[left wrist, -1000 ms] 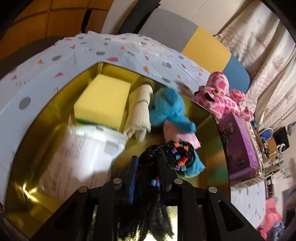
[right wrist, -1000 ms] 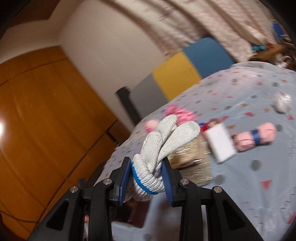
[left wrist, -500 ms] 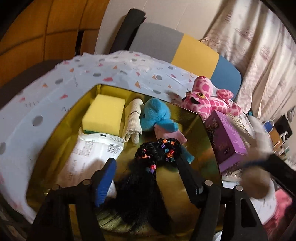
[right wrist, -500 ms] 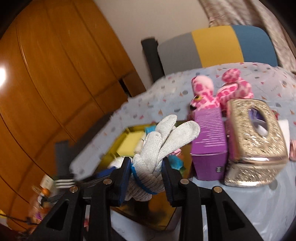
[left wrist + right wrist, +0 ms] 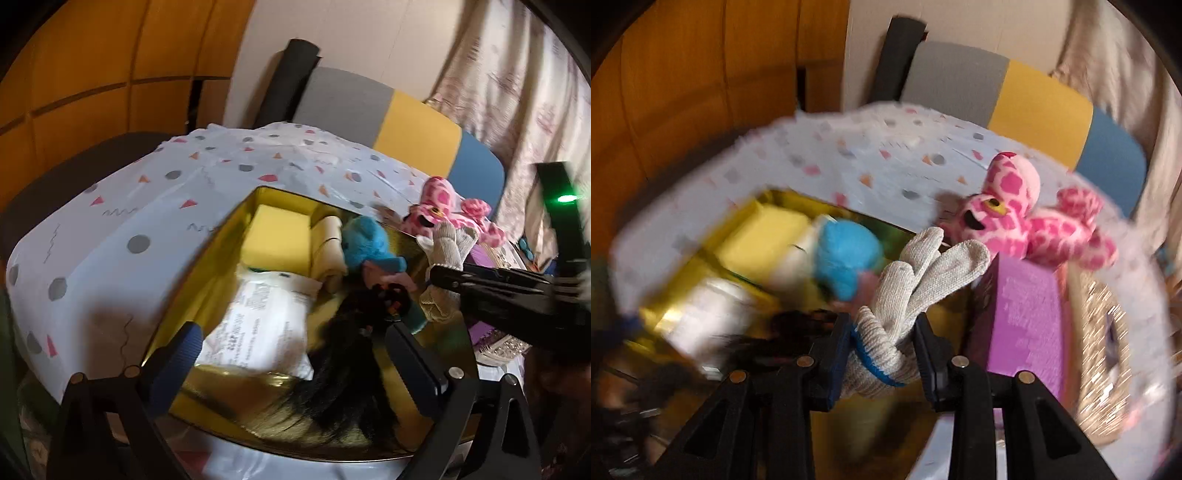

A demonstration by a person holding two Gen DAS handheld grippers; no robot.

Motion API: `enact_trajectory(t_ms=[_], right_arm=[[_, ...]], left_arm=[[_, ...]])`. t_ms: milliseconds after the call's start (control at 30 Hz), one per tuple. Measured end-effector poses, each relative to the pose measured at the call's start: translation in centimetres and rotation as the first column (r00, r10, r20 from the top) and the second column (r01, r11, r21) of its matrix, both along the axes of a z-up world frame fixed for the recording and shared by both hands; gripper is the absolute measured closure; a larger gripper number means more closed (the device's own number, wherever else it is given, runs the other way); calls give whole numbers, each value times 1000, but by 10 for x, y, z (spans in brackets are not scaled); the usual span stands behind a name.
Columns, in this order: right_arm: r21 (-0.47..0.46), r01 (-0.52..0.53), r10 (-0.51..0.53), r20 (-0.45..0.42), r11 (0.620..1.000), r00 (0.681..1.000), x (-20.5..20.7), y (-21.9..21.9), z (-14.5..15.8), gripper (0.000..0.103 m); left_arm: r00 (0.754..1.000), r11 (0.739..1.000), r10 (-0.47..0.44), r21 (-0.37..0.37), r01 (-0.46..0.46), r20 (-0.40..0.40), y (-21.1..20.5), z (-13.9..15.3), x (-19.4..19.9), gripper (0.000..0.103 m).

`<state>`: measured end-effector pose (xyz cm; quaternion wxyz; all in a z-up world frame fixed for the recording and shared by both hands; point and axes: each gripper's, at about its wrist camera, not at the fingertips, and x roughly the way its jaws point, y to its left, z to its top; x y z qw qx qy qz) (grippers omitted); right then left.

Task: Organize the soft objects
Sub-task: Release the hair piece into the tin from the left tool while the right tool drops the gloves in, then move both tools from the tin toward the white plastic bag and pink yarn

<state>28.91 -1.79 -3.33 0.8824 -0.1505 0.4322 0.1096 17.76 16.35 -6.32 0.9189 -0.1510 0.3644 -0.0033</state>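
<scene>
A gold box on the patterned tablecloth holds a yellow sponge, a cream roll, a blue plush, a white packet and a black wig with beads. My left gripper hangs over the box, its jaws opening wide, with the wig lying loose below them. My right gripper is shut on a grey knit glove, carried over the box's right side; the glove also shows in the left wrist view.
A pink spotted plush lies behind a purple box, with a glittery gold tissue box to its right. A grey, yellow and blue chair back stands beyond the table. Wooden panels fill the left.
My left gripper let go of the black wig, opened wide and drew back and up. My right gripper swung the glove from over the table's far side to above the gold box.
</scene>
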Motion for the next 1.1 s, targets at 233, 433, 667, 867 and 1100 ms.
enact_trajectory(t_ms=[233,433,667,867,1100], right_arm=[[-76,41,-39,18,996,999,13,1,-13,59],[90,12,-15,38,996,999,-17,-7,4,58],[199,-8,-8,77,980,997,-48,-19,20,58],[274,17,-49,112,962,992,-82,-51,38,58],[313,87,-130,119,946,984,-112,-101,42,58]], left_arm=[[999,997,34,70,-31,-41,0,-6,-3,3],[997,988,52,147,-43,-59,-9,-8,-5,0],[996,980,55,195,-42,-65,-24,1,-11,0],[996,963,68,264,-50,-59,-41,9,-21,0],[998,953,15,304,5,-65,-74,19,-26,0]])
